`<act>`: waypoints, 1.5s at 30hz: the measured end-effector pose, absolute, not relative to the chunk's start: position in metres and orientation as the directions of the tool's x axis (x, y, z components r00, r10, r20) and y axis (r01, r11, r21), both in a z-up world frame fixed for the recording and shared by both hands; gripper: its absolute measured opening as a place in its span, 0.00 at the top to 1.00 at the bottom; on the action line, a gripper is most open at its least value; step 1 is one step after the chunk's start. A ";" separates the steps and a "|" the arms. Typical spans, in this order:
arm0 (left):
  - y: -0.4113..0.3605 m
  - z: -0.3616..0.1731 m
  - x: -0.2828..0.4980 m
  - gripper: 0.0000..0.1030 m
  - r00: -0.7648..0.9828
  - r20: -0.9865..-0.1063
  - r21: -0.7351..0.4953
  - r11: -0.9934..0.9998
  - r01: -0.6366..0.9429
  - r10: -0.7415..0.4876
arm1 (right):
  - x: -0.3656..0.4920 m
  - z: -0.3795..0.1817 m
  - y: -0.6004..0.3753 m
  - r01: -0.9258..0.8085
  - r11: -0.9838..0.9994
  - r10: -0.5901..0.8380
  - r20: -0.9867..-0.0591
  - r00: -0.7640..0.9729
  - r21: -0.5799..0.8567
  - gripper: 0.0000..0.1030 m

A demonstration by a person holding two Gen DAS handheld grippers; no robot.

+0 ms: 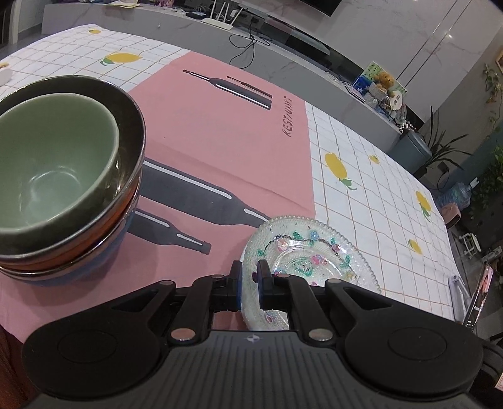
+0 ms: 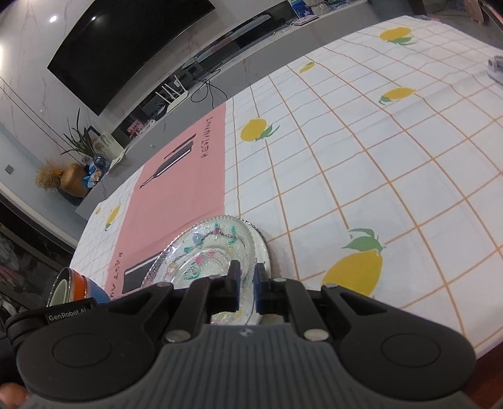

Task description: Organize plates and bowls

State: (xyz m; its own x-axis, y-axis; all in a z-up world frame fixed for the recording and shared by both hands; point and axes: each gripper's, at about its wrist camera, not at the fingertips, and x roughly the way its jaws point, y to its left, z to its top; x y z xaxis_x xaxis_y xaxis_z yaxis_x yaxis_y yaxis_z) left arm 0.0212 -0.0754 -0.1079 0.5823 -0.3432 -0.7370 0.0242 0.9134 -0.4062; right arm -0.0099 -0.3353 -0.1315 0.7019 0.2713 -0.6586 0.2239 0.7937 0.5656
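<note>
A clear glass plate (image 1: 314,251) with painted flowers lies at the near edge of the pink mat (image 1: 226,141). My left gripper (image 1: 250,277) is shut on its near rim. In the right wrist view the same glass plate (image 2: 204,248) sits tilted, with a second glass rim (image 2: 262,242) showing beneath it. My right gripper (image 2: 247,278) is shut on its rim as well. A stack of bowls (image 1: 78,239) stands to the left, with a green bowl (image 1: 53,163) nested in a dark one on top. Orange and blue bowls lie under them. The bowl stack (image 2: 78,283) also shows at lower left.
A lemon-print checked tablecloth (image 2: 377,176) covers the table to the right of the mat. A phone on a stand (image 1: 481,292) sits near the table's right edge. A grey ledge with a router (image 1: 220,19) and cables runs behind the table.
</note>
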 end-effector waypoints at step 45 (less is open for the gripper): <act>-0.068 -0.108 0.005 0.96 0.586 -0.729 -0.454 0.891 -0.028 -0.353 | -0.022 -0.129 -0.336 0.309 0.758 0.225 -0.675 0.702 0.574 0.98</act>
